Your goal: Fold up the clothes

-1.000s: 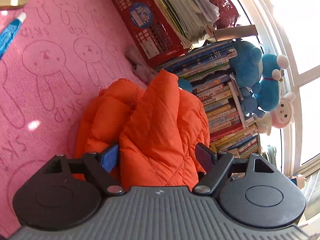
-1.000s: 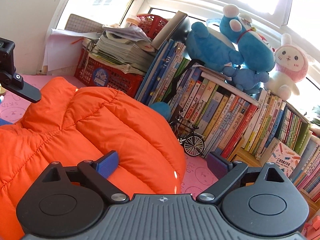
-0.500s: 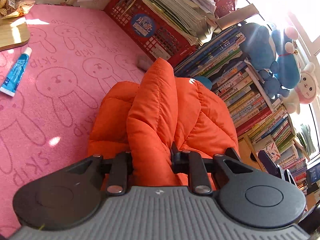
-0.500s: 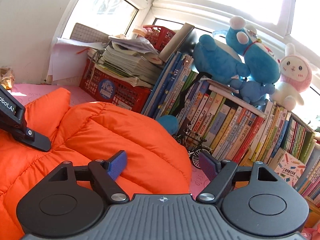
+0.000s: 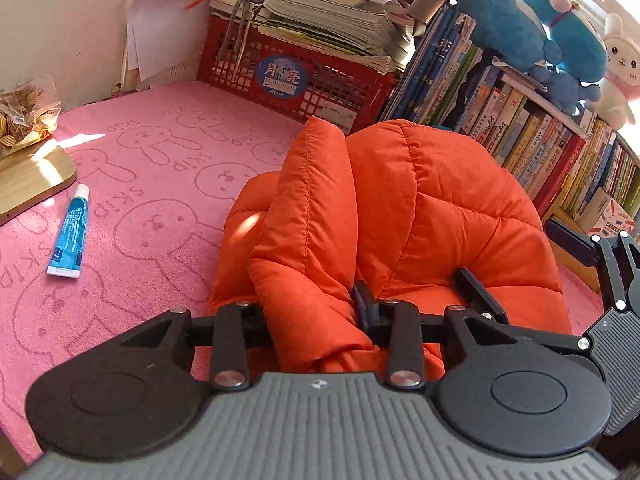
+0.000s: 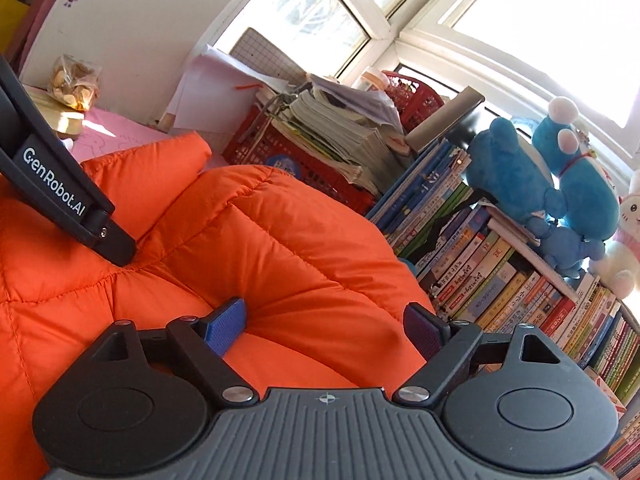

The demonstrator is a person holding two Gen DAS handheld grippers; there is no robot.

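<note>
A puffy orange jacket [image 5: 420, 208] lies bunched on the pink rabbit-print cloth [image 5: 152, 168]. My left gripper [image 5: 310, 308] pinches an upright fold of the jacket's near edge; its jaws are opening, with the fabric still pressed between them. My right gripper [image 6: 324, 326] stands wide over the jacket's [image 6: 280, 248] right bulge, its jaws opening and the padding swelling up between the blue pads [image 6: 224, 324] without being squeezed. In the left wrist view the right gripper [image 5: 505, 250] straddles the jacket's right side. One left finger [image 6: 60, 188] rests on the jacket.
A red crate [image 5: 288, 76] of papers stands behind the jacket, and a row of books [image 5: 532, 140] topped with plush toys [image 5: 560, 36] runs along the right. A blue tube [image 5: 68, 236], a wooden board [image 5: 28, 180] and a snack bag [image 5: 24, 112] lie at the left.
The left gripper went from wide open to clamped on a jacket fold and rolled, so the scene turned upright. The right gripper sank toward the jacket and narrowed slightly.
</note>
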